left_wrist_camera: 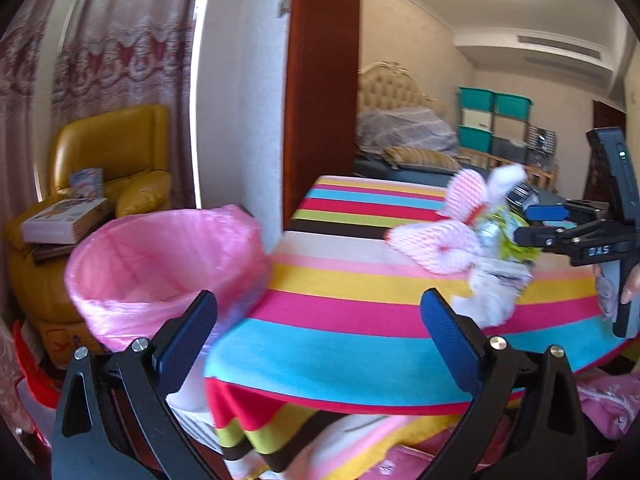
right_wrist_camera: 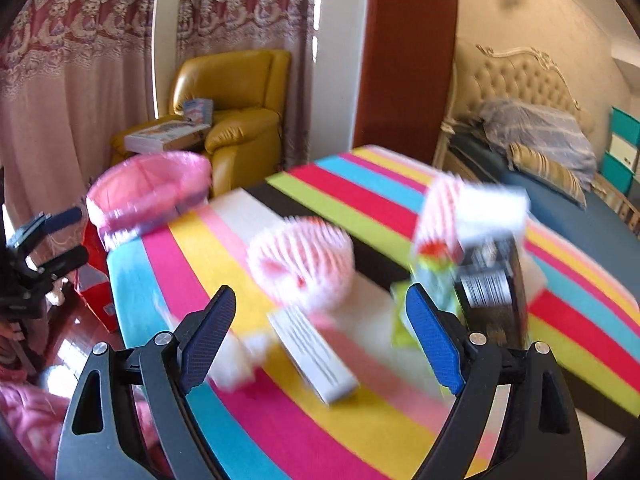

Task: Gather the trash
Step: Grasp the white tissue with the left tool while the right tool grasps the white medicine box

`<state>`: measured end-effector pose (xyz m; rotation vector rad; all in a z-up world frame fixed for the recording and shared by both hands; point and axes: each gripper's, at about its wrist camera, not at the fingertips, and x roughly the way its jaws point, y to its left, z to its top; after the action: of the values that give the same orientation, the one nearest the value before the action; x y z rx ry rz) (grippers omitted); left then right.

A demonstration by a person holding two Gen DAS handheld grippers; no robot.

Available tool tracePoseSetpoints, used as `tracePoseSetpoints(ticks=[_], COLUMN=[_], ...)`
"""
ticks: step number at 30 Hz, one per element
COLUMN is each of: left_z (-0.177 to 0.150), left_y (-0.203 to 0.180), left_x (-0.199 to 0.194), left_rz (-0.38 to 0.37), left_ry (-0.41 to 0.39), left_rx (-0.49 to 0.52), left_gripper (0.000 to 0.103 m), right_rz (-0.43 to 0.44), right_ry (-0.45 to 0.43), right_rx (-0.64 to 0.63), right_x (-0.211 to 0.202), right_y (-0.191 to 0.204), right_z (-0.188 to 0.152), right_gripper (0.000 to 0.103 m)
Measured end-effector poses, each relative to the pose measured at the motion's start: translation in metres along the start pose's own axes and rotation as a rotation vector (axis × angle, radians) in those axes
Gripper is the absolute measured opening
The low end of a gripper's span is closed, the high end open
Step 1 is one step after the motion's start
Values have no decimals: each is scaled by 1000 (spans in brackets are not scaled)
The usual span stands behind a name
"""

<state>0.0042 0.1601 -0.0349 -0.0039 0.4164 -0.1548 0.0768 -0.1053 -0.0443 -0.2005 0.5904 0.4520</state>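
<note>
My left gripper (left_wrist_camera: 318,328) spread wide, nothing between the blue pads, hanging over the near edge of the striped multicolour cloth-covered table (left_wrist_camera: 344,312). My right gripper (right_wrist_camera: 320,334) also gaping, empty, above the same table (right_wrist_camera: 248,432). Trash pile lies on the cloth: pink-white foam fruit net (right_wrist_camera: 302,266), flat white paper box (right_wrist_camera: 314,354), crumpled white tissue (right_wrist_camera: 236,364), green wrapper (right_wrist_camera: 434,280), dark barcoded packet (right_wrist_camera: 490,286), all blurred. Pink plastic-lined bin (left_wrist_camera: 160,268) stands just beside the table's left end, in front of the yellow leather armchair (left_wrist_camera: 116,152)
</note>
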Motion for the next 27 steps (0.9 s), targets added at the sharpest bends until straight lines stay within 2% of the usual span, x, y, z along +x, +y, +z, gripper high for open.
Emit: tracePoseSetpoints(ticks=[4, 8, 13, 19, 21, 22, 23, 24, 27], left_z=[-8, -16, -21, -21, -21, -19, -18, -17, -14], left_y=[-26, -42, -53, -64, -70, -72, -74, -75, -78], left_x=[11, 18, 22, 29, 31, 32, 34, 36, 43], left_rz=[-54, -88, -110, -141, -160, -170, -178, -181, -189], left_ry=[40, 72, 89, 107, 107, 109, 110, 110, 117], left_rx=[58, 84, 111, 144, 169, 176, 182, 183, 177], left_gripper=[98, 98, 98, 98, 98, 98, 98, 98, 98], right_rz=[-11, -11, -1, -1, -11, -9, -6, -3, 9], right_ry=[42, 73, 108, 181, 198, 201, 204, 208, 193], right_rx=[47, 63, 52, 24, 2, -11, -21, -31, -26], right_x=[-1, 4, 17, 38, 43, 45, 46, 46, 43], right_y=[-19, -21, -16, -7, -3, -1, 0, 1, 1], right_z=[-29, -40, -41, -34, -30, -29, -28, -28, -29], right_gripper=[82, 81, 80, 74, 70, 63, 51, 44, 37])
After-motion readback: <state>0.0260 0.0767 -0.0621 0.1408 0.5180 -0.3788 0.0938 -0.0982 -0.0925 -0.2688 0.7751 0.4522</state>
